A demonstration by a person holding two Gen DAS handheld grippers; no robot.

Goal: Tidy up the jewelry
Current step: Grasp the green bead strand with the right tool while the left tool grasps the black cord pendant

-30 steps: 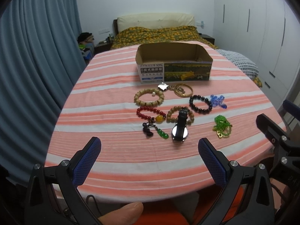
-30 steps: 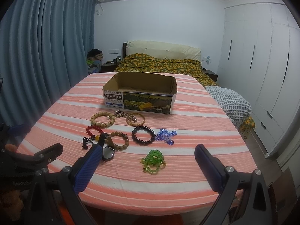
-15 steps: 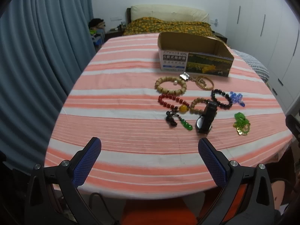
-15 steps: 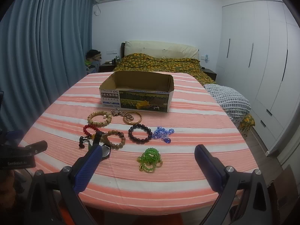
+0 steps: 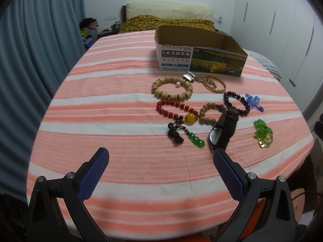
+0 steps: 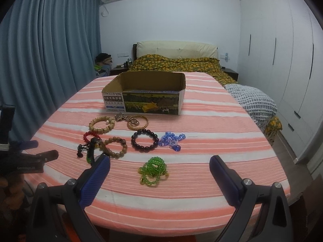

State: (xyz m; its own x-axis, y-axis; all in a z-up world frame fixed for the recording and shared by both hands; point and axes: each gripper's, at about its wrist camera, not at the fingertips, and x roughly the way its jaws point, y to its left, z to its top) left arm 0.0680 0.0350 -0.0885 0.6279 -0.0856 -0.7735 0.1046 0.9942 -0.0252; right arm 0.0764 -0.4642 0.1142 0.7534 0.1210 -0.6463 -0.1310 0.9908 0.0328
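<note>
Both grippers hover over the near edge of the striped table (image 5: 121, 92), jaws spread wide and empty. Ahead of the left gripper (image 5: 160, 162), just past its right finger, lies the black watch (image 5: 224, 130), with the red bracelet (image 5: 175, 110) beyond. The green beads (image 6: 153, 170) lie between and just ahead of the right gripper (image 6: 159, 171) fingers. The box (image 6: 145, 93) stands farther off.

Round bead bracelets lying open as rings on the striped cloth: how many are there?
4: tan barrel-bead bracelet nearest the box, red bracelet below it, brown bracelet partly under the watch, dark bracelet rightmost.
</note>
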